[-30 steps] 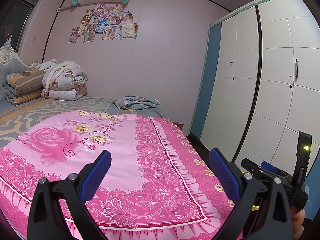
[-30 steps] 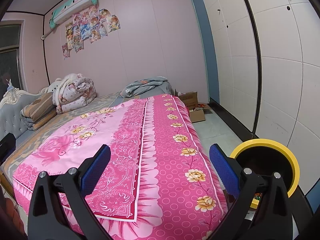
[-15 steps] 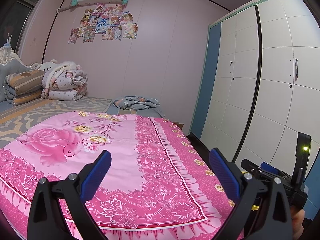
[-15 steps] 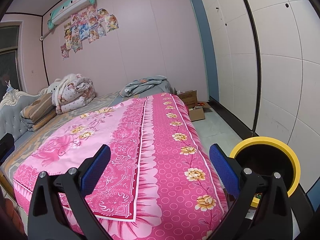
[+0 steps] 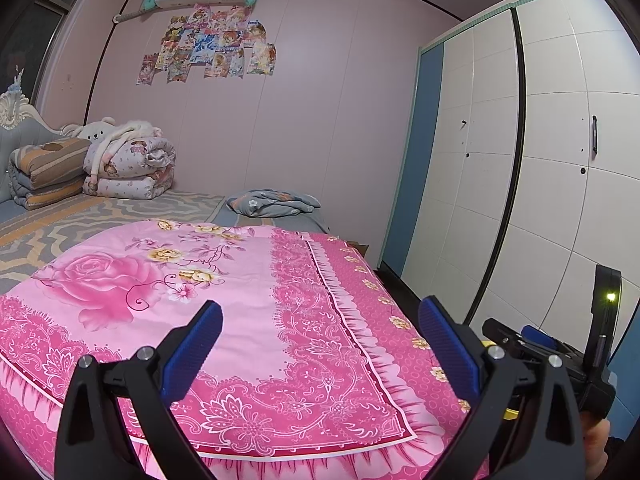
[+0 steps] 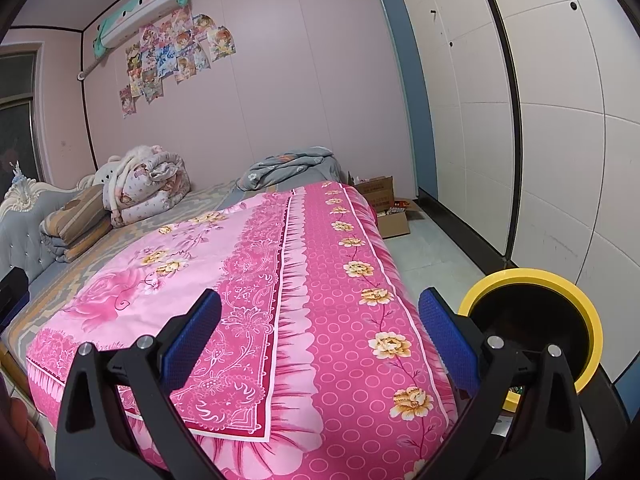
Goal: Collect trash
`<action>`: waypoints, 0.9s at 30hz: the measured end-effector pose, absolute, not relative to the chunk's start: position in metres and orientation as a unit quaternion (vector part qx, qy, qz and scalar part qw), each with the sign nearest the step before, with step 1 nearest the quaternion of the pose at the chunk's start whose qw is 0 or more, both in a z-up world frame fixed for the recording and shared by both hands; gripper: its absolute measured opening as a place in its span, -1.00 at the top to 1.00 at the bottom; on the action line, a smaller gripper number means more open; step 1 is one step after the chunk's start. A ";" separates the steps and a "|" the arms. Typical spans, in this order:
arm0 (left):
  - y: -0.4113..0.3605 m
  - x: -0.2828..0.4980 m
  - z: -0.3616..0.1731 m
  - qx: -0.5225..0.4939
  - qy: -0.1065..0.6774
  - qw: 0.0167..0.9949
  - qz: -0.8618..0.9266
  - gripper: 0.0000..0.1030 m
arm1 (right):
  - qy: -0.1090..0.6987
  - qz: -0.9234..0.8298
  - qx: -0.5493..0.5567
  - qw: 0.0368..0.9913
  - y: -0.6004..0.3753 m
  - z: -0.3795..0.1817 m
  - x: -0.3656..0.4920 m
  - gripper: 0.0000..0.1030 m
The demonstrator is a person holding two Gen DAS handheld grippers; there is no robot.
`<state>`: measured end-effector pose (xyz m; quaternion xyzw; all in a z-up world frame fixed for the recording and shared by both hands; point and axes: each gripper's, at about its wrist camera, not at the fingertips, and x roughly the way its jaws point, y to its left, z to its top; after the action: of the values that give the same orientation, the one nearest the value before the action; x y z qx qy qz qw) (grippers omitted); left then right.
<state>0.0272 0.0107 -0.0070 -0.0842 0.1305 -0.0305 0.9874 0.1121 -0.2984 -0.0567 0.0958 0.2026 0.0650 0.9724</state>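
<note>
Pink quilt (image 5: 224, 320) covers the bed, and no trash shows on it; the only scraps I can make out sit by the cardboard box (image 6: 380, 200) on the floor (too small to identify). The sensible step is to search low, keeping the yellow-rimmed bin (image 6: 532, 320) close. The left tool (image 5: 320, 344) and right tool (image 6: 320, 340) both gape wide, grasping nothing.
</note>
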 end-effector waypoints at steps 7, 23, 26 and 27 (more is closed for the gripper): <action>0.011 0.028 -0.008 -0.085 0.131 0.987 -0.031 -0.84 | 0.207 0.064 0.097 0.971 -0.298 -0.059 0.114 -0.84; 0.011 0.030 -0.011 -0.082 0.133 0.987 -0.032 -0.84 | 0.211 0.064 0.099 0.970 -0.297 -0.060 0.117 -0.84; 0.011 0.030 -0.011 -0.082 0.133 0.987 -0.032 -0.84 | 0.212 0.064 0.100 0.970 -0.297 -0.062 0.118 -0.84; 0.012 0.030 -0.012 -0.082 0.133 0.987 -0.031 -0.84 | 0.212 0.064 0.101 0.970 -0.297 -0.062 0.118 -0.84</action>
<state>0.0302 0.0122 -0.0116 -0.0816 0.1332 -0.0312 0.9872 0.1180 -0.2966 -0.0623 0.1013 0.2123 0.0638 0.9698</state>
